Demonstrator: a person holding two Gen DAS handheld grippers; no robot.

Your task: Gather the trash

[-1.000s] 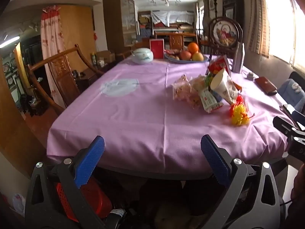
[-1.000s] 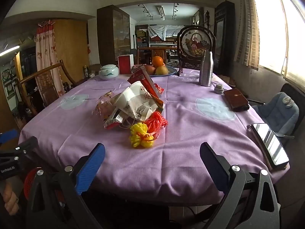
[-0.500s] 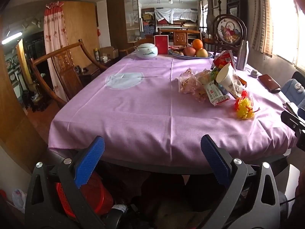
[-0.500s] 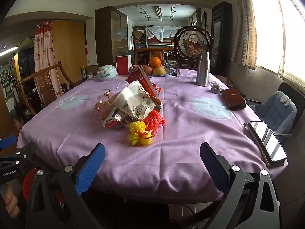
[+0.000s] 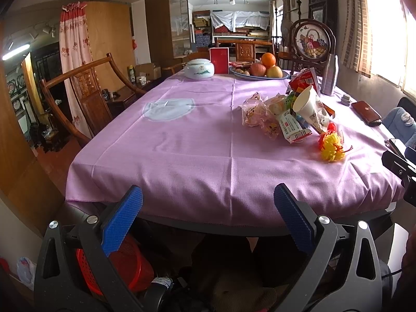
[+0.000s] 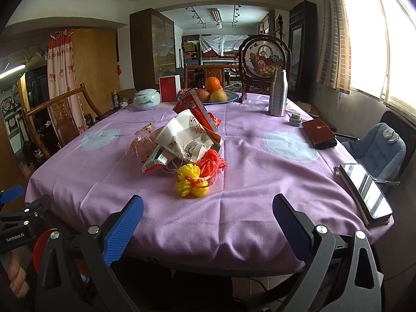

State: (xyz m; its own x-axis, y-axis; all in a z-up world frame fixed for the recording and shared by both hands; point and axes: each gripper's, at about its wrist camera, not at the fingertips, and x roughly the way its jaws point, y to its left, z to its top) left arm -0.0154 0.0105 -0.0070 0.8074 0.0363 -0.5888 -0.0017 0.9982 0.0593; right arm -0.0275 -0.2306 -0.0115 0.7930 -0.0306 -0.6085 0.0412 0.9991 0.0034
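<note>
**Both claws spread, trash heap untouched**

The left gripper (image 5: 208,218) sits at the bottom of its frame, jaws spread wide and holding nothing, short of the purple tablecloth (image 5: 197,140); low at left, a red basket (image 5: 124,262) shows under the table. The trash heap lies right of centre: crinkly clear wrappers (image 5: 253,111), then a paper cup (image 5: 310,108) on its side, then a yellow and red mesh bundle (image 5: 330,145) nearest the edge.

The right gripper (image 6: 208,223) is likewise spread and empty at the bottom of its frame, with the mesh bundle (image 6: 191,182) just above centre. All of it looks light and soft; the cup would likely crush, so pinch its rim. The mesh probably snags easily: grip it at its tied middle.
</note>
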